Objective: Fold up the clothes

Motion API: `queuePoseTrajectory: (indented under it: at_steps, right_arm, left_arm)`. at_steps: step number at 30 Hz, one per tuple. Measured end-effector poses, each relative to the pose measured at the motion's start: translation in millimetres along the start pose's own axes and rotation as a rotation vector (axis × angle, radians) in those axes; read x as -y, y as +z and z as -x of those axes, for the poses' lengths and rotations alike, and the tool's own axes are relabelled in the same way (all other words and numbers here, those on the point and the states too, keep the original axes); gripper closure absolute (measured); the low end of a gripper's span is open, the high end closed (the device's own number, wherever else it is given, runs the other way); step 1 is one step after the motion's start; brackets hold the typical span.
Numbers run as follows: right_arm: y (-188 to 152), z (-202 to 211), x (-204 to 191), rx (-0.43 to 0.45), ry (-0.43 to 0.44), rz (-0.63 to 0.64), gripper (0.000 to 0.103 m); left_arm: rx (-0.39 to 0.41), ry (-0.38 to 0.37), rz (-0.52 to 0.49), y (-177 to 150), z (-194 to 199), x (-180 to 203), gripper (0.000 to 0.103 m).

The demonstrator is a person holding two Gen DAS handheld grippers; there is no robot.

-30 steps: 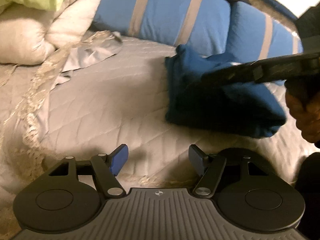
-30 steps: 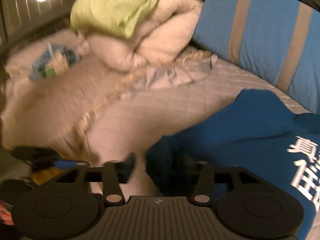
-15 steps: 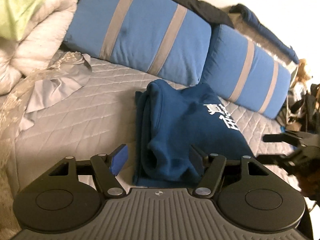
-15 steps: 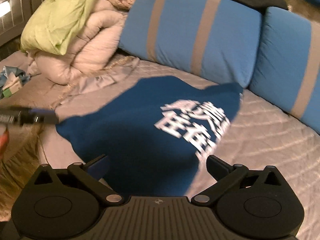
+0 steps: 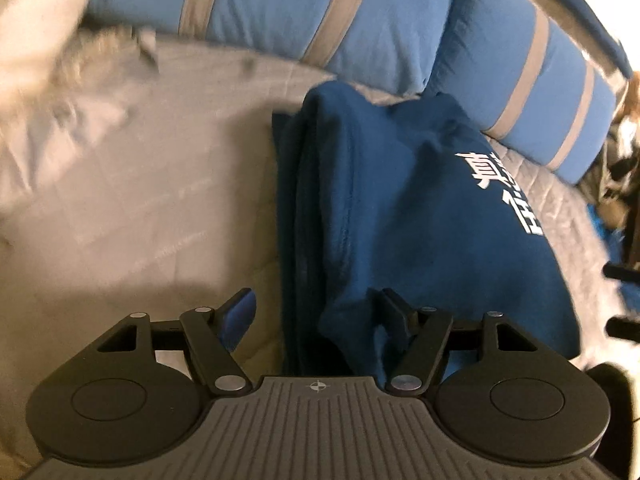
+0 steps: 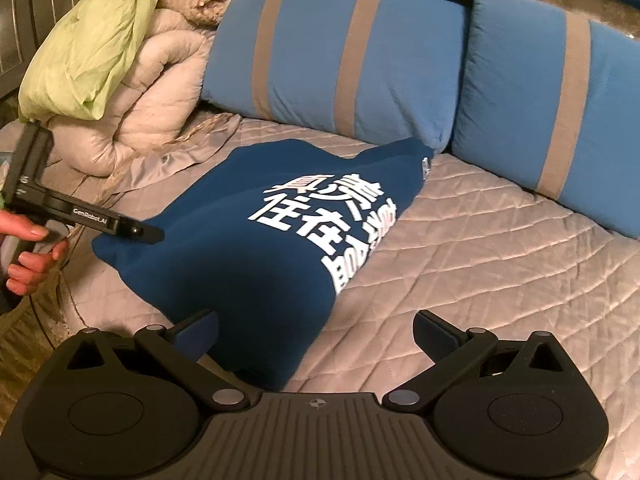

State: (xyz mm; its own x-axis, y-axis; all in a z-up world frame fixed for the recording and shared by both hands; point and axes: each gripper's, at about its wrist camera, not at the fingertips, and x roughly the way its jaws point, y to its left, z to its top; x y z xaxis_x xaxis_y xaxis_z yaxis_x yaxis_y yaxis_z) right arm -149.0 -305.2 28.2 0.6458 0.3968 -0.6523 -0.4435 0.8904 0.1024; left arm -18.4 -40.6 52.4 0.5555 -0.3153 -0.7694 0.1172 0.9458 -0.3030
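Since half a second ago our left gripper [image 5: 314, 312] has closed in on one folded blue sweatshirt [image 5: 400, 208] on the bed [image 5: 140, 200], jaws wide. Right view: right gripper [image 6: 316, 336] jaws wide; two striped pillows [image 6: 340, 60]; left tool reads "GenRobot.AI".

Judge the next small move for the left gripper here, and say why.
Probably close the left gripper on the near edge of the folded blue garment: its jaws are open and the stacked layers sit between them. The right gripper hangs open, gripping nothing, so it offers no hold.
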Motion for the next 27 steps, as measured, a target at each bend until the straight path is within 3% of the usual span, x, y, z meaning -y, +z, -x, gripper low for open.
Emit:
queuePoseTrajectory:
  at_steps: [6, 10, 12, 16, 19, 27]
  right_arm:
    - [0.9, -0.2, 13.8, -0.001, -0.001, -0.03, 0.0]
    - [7.0, -4.2, 24.0, 0.001, 0.003, -0.057, 0.0]
    - [12.1, -6.7, 29.2, 0.003, 0.008, -0.071, 0.0]
    - [25.0, -13.8, 39.0, 0.007, 0.013, -0.106, 0.0]
    - [36.7, -23.4, 50.4, 0.016, 0.028, -0.165, 0.0]
    - [62.0, -62.0, 85.3, 0.023, 0.083, -0.333, 0.0]
  left_arm:
    - [-0.086, -0.215, 0.226, -3.5, -13.6, -49.9, 0.028]
    - [-0.107, -0.301, 0.301, -9.0, -13.7, -63.7, 0.031]
    - [-0.129, -0.353, 0.369, -13.1, -18.7, -70.2, 0.044]
    - [-0.16, -0.451, 0.486, -23.1, -28.7, -83.2, 0.058]
    - [-0.165, -0.49, 0.541, -29.5, -31.0, -89.4, 0.067]
    - [-0.131, -0.442, 0.458, -21.8, -23.4, -78.1, 0.07]
